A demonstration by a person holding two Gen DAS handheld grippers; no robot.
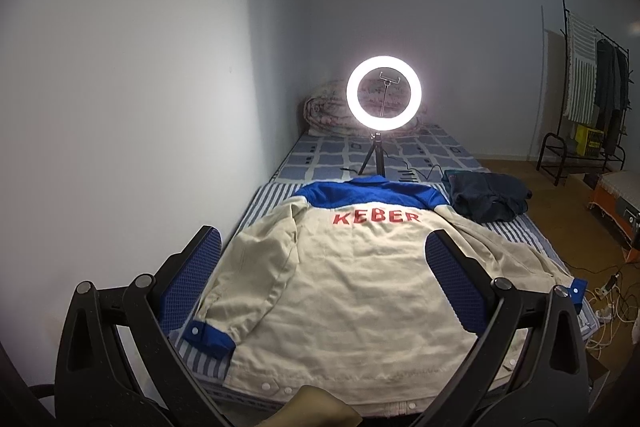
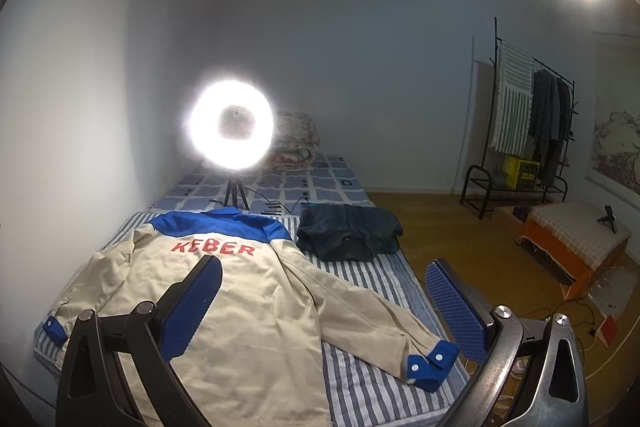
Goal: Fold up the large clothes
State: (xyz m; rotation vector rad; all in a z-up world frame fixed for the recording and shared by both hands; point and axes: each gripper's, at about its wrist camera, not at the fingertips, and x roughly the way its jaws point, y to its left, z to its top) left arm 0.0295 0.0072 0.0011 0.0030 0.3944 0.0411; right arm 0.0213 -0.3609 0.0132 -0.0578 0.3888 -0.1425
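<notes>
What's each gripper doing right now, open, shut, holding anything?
Left gripper: open, empty, above the jacket.
Right gripper: open, empty, over the jacket's right sleeve.

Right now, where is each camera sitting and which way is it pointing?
Left wrist: on the left gripper, above the bed's near end, facing along it over the jacket; its two open fingers show.
Right wrist: on the right gripper, further right near the bed edge, facing the same way over the jacket's right sleeve; open fingers show.
Shared: jacket, ring light, dark clothes, clothes rack.
</notes>
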